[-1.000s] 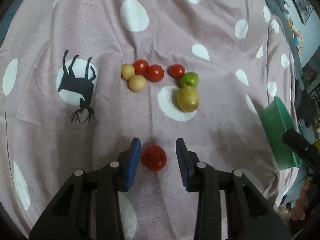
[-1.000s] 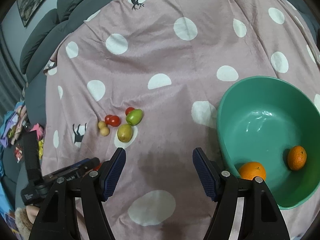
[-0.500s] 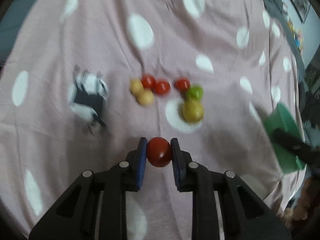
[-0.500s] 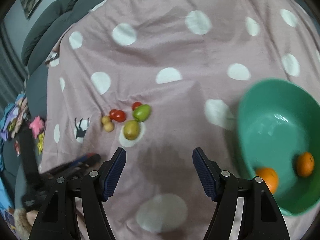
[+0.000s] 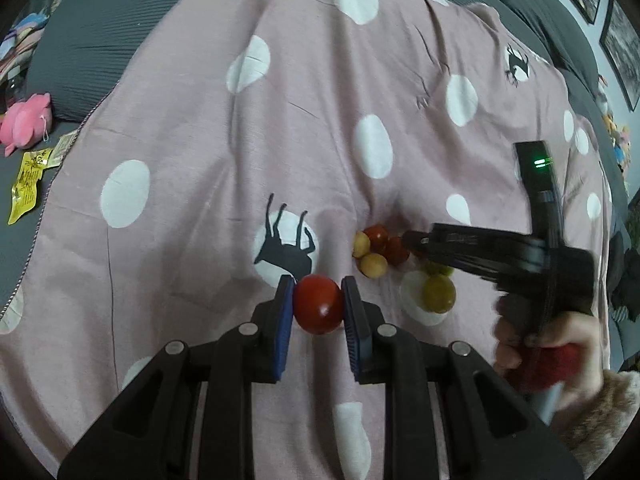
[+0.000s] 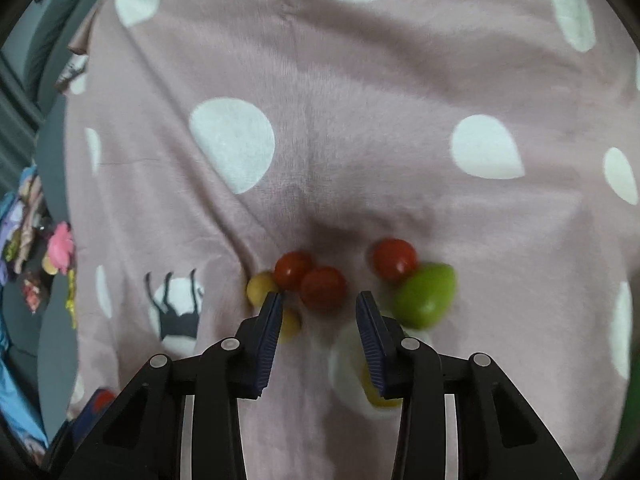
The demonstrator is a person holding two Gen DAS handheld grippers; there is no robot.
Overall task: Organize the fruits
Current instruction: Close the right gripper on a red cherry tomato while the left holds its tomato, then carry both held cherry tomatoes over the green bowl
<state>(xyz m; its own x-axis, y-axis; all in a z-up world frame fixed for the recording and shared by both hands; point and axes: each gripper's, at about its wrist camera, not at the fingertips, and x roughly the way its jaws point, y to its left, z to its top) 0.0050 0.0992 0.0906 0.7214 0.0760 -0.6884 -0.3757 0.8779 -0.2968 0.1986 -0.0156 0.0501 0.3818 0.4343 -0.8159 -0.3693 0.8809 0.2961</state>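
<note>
My left gripper [image 5: 318, 300] is shut on a red tomato [image 5: 318, 304] and holds it above the pink spotted blanket [image 5: 240, 160]. My right gripper [image 6: 319, 300] is open, low over the fruit cluster, with a red tomato [image 6: 323, 287] just beyond its fingertips. Around it lie two more red tomatoes [image 6: 293, 269] [image 6: 394, 259], a green fruit [image 6: 425, 295], small yellow fruits [image 6: 260, 287] and a yellow-green fruit [image 6: 376, 392] partly hidden under the right finger. The left wrist view shows the right gripper [image 5: 412, 240] reaching over the cluster [image 5: 376, 248]. The green bowl is out of view.
The blanket covers a grey sofa [image 5: 100, 40]. A pink plush toy [image 5: 26, 124] and a yellow packet [image 5: 30, 176] lie off the blanket at the left. A black deer print [image 5: 286, 246] marks the cloth left of the fruit.
My left gripper closed on the red tomato and lifted it, tilting up. My right gripper moved left from the green bowl down to the fruit cluster and narrowed its opening.
</note>
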